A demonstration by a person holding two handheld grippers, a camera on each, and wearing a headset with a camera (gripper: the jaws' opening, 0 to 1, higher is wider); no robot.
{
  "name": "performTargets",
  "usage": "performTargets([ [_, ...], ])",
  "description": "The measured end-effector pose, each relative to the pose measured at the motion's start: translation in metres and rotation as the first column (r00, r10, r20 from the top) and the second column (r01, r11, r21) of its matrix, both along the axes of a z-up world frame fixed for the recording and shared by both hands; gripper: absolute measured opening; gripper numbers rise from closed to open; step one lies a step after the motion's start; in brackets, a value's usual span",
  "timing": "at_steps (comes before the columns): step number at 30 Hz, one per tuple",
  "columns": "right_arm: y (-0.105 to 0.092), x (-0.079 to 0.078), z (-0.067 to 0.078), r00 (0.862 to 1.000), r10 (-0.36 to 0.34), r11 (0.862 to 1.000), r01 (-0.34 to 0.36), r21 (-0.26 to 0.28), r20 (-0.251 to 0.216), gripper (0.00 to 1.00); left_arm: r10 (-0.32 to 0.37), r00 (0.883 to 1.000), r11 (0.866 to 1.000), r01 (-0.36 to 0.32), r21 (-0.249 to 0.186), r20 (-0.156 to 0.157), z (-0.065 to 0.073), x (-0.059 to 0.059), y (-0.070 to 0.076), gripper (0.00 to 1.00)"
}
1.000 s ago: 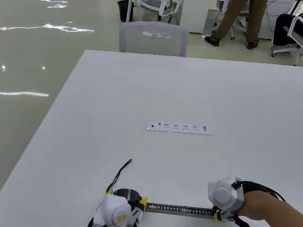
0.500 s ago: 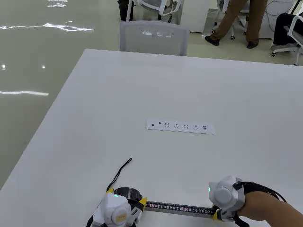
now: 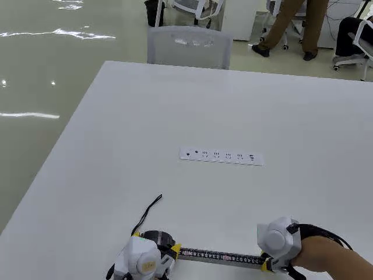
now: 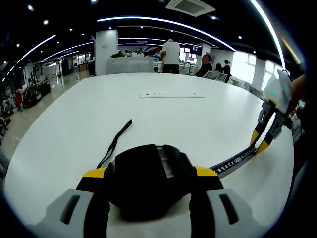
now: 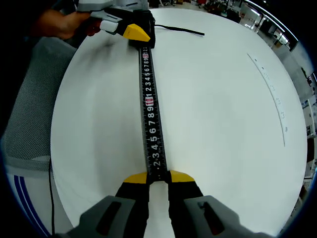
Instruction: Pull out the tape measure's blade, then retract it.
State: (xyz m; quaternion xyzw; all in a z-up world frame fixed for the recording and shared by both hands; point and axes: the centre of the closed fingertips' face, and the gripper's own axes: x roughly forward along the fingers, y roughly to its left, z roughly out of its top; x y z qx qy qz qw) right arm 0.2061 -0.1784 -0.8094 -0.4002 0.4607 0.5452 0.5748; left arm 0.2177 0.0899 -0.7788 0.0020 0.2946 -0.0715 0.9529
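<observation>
I see the left gripper low at the near edge of the white counter. Its fingers are closed around the black tape measure, one yellow tip on each side of the case, and the case sits on the counter. A thin black strap goes from the case and lies on the counter, away from me and a little to the left.

The blade is pulled out of the case and runs flat, straight across to the right gripper. The fingers of this gripper are pressed together on the free end of the blade, near the low numbers. In the right gripper view the blade goes straight from these fingers up to the case and the left gripper at the top. In the head view the two grippers are well apart, with the blade between them.

Farther on the counter, near its middle, lies a white power strip. Behind the far edge stands a grey chair.
</observation>
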Motion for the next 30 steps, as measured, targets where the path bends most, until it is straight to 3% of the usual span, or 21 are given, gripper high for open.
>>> performTargets([
  [7,0.004,-0.003,0.001,0.999,0.046,0.999,-0.045,-0.024,0.018,0.13,-0.006,1.000,1.000,0.006,-0.004,0.003,-0.004,0.002,0.000,0.61],
  [17,0.009,-0.003,0.001,0.999,0.040,0.999,-0.039,-0.023,0.018,0.13,-0.021,1.000,1.000,0.021,-0.005,-0.003,-0.007,0.004,0.000,0.61],
  [30,0.014,0.000,-0.007,1.000,0.025,1.000,-0.024,-0.019,0.018,0.13,-0.026,1.000,1.000,0.026,-0.010,-0.006,0.001,0.000,-0.002,0.62],
])
